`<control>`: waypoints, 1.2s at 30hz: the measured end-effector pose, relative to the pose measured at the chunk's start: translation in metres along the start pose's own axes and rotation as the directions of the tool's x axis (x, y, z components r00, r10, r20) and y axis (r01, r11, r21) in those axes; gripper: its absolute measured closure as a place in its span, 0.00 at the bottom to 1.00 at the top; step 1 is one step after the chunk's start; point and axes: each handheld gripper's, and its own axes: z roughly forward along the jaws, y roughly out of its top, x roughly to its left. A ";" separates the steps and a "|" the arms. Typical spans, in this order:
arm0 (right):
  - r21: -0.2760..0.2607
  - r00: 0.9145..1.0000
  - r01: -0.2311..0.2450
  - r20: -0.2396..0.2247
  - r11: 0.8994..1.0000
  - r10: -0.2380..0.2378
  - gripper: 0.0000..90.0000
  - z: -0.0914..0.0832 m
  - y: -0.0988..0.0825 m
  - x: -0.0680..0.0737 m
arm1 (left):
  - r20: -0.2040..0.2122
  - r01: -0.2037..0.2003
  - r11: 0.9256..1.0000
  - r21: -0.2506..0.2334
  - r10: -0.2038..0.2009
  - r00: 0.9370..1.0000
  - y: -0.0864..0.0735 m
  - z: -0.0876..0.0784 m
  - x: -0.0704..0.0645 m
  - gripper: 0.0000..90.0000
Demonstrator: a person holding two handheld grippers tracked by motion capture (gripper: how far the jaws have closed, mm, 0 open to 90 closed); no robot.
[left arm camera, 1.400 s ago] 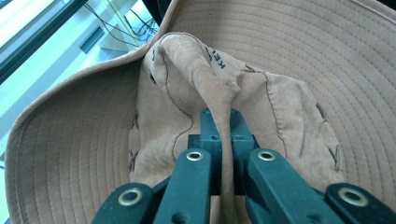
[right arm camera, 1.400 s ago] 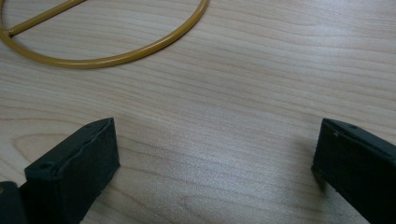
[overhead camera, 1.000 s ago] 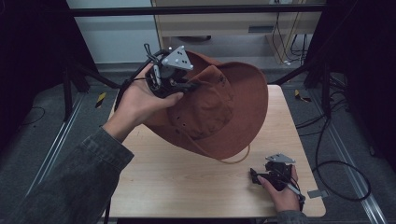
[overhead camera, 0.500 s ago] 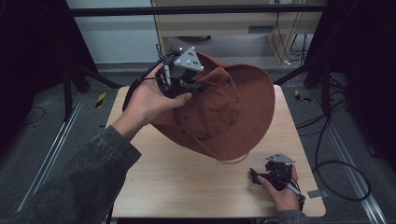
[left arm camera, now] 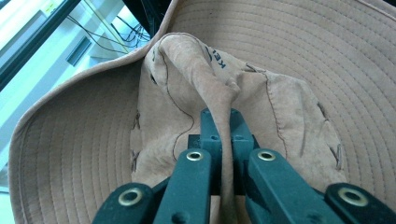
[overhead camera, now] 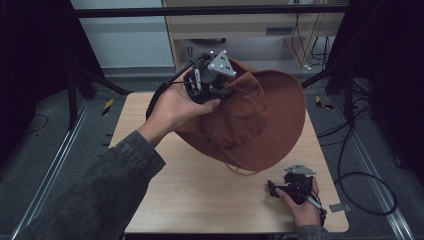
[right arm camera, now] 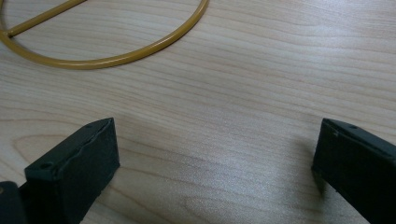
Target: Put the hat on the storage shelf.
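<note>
A brown wide-brimmed hat hangs tilted above the wooden table, its crown side toward me. My left gripper, held at the hat's upper left, is shut on a fold of the crown fabric; in the left gripper view the pinched fold of the hat rises between the black jaws of the left gripper, with the stitched brim curving all around. A yellowish chin cord loops down from the hat onto the table. My right gripper rests on the table at the front right, open, nothing between its fingers.
The cord lies as a curved loop on the wood just ahead of the right gripper. Black cables trail over the floor at the right. A cabinet stands beyond the table's far edge.
My left gripper has carried the hat to the right, and the hat has tilted more upright. The right gripper has stayed where it was.
</note>
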 end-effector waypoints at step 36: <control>-0.002 1.000 0.000 0.005 1.000 0.000 0.00 0.000 0.000 0.000 | 0.036 -0.023 1.000 0.015 0.023 0.999 0.030 0.043 -0.010 0.98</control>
